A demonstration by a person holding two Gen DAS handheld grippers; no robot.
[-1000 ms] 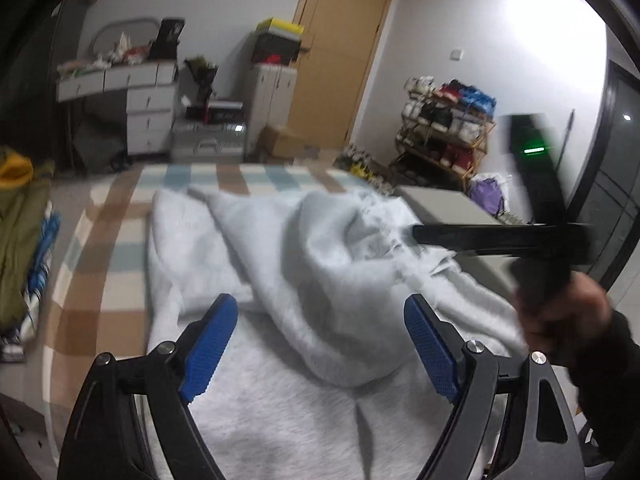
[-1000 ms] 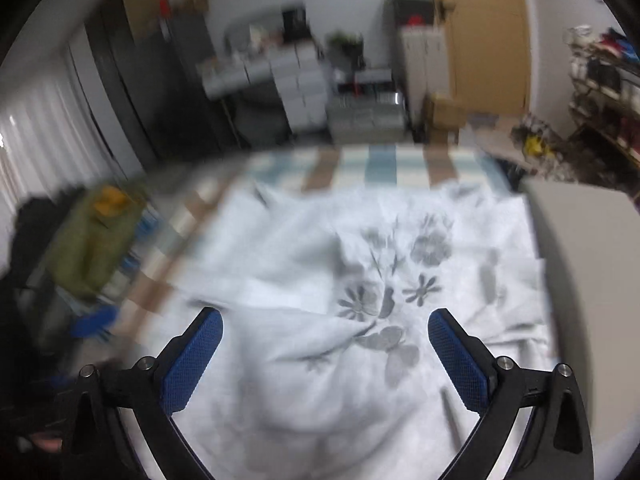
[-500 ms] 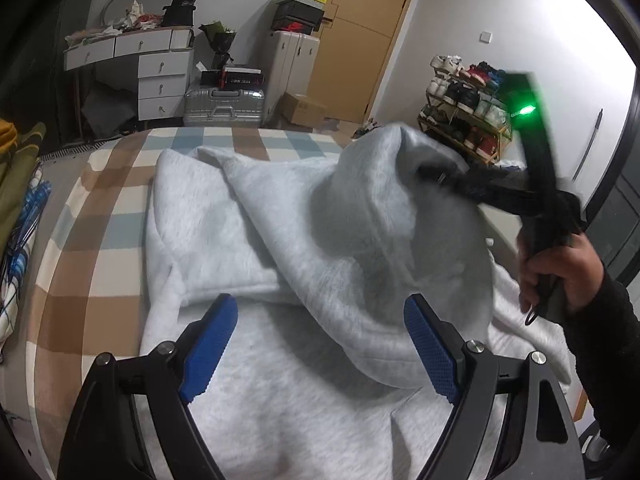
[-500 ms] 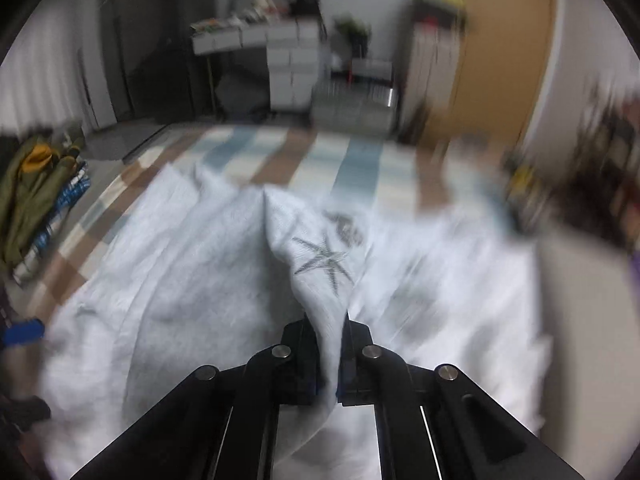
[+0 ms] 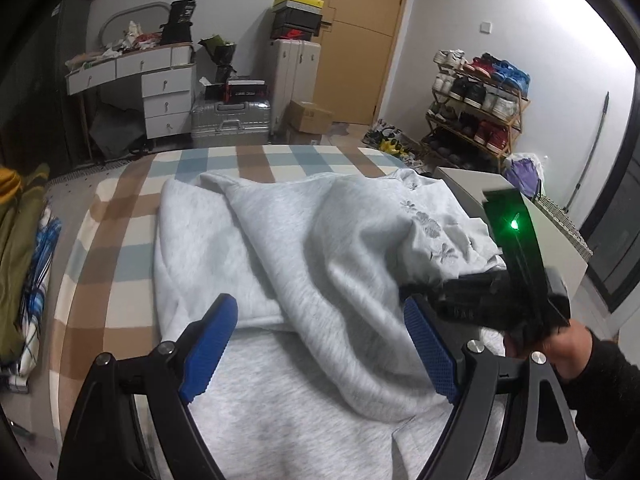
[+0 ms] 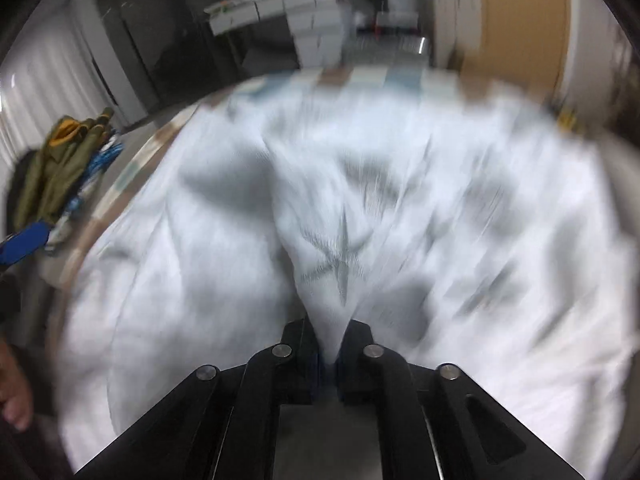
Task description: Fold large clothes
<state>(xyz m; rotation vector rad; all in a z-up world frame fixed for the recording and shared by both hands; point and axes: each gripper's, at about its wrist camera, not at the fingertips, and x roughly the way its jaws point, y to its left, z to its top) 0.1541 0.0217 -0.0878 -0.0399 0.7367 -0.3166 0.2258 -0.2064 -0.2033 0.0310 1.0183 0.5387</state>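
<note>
We log: R gripper clamped on grey sweatshirt fold, L gripper wide open w/ nothing held, checked bedcover bare at left/far edges.

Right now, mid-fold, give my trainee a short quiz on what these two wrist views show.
1. True or false: the right hand-held gripper is shut on a pinch of the grey sweatshirt.
2. Multiple choice: the left hand-held gripper is A) shut on the sweatshirt, B) open above it, gripping nothing, C) holding a shoe.
3. Short answer: what does the sweatshirt lie on?

Key
1. True: a cone of cloth with a flower print runs between its closed jaws.
2. B: its blue pads stand wide apart over the cloth.
3. A bed with a checked cover in tan, blue and cream.
</note>
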